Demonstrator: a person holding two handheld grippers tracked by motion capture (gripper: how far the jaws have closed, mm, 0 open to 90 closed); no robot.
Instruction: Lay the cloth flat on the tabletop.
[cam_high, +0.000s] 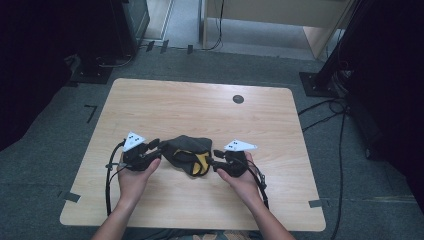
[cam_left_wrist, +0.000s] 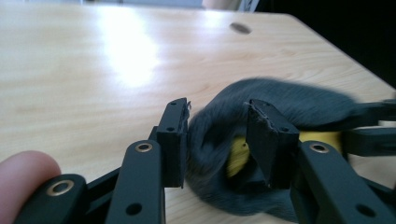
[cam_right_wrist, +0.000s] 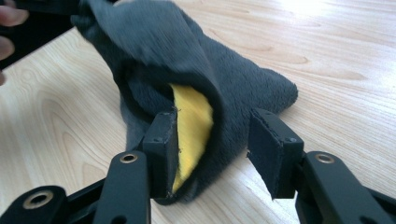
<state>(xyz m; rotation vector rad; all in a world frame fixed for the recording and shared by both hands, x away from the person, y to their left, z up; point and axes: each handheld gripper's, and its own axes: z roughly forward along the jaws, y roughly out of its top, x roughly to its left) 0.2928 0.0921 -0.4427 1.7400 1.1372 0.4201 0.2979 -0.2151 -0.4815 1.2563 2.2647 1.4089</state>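
Jaws: left gripper (cam_left_wrist: 217, 140) straddling rolled grey cloth edge, pads partly apart, not visibly pinching | right gripper (cam_right_wrist: 212, 149) bracketing yellow-lined cuff, pads not pressing | dark grey fleece sock (cam_high: 187, 152) sitting bunched mid-table between both | probably working opposite ends to turn it out.

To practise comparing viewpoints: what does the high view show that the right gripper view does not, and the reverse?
High view alone: the whole table with its dark round hole, the floor cables, and the white marker plates. Right gripper view alone: a close look at the right hand-held gripper, its black jaws straddling the cloth's yellow lining. Both share the grey cloth and the wooden tabletop.
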